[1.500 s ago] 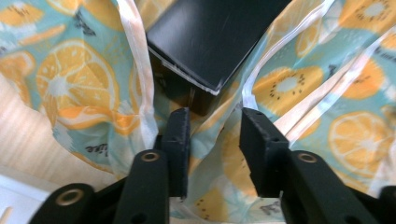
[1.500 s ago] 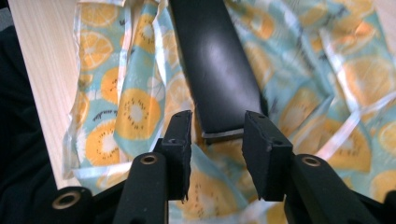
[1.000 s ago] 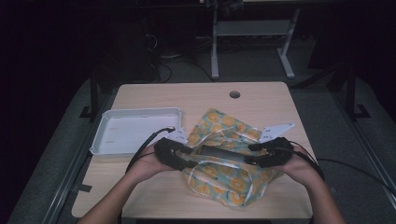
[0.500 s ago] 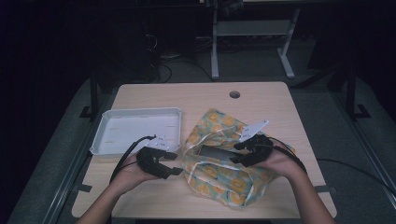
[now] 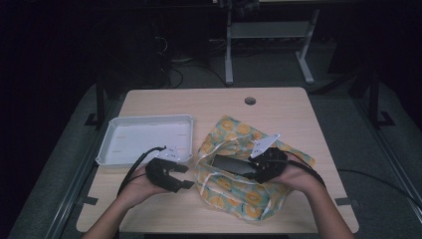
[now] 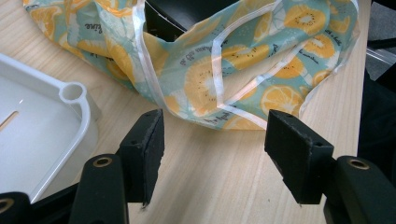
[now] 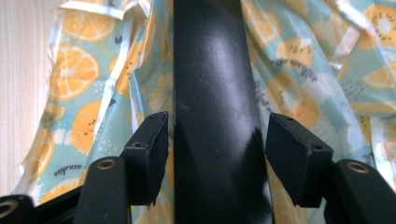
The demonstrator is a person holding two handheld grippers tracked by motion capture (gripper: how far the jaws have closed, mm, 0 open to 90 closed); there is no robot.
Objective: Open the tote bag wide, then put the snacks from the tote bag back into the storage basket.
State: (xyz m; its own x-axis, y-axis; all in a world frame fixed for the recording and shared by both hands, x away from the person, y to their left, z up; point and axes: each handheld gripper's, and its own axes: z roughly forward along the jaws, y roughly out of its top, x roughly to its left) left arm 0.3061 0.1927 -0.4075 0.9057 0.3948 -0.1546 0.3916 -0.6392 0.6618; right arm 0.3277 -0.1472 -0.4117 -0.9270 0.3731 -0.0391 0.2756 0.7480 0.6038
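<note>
A fabric bag [image 5: 234,132] printed with orange slices lies crumpled on the wooden table, right of centre. A flat, glossy black object [image 5: 231,166] rests in its mouth. My right gripper [image 5: 255,168] hovers over the bag, pointing left. In the right gripper view the black object [image 7: 212,70] runs between the jaws with a slim gap on each side. These jaws have just been opening. My left gripper [image 5: 188,177] is left of the bag [image 6: 205,84] above bare wood; its jaws [image 6: 215,126] have just been opening and hold nothing.
A white plastic tray [image 5: 144,119] sits at the table's left, just behind my left hand, its corner [image 6: 72,93] close to the left jaw. A round cable hole [image 5: 250,100] is near the far edge. Dark floor and a metal stand lie beyond the table.
My left gripper has drawn back from the bag's edge toward the left front. My right gripper has shifted left over the bag, and its jaws now stand wider around the black object.
</note>
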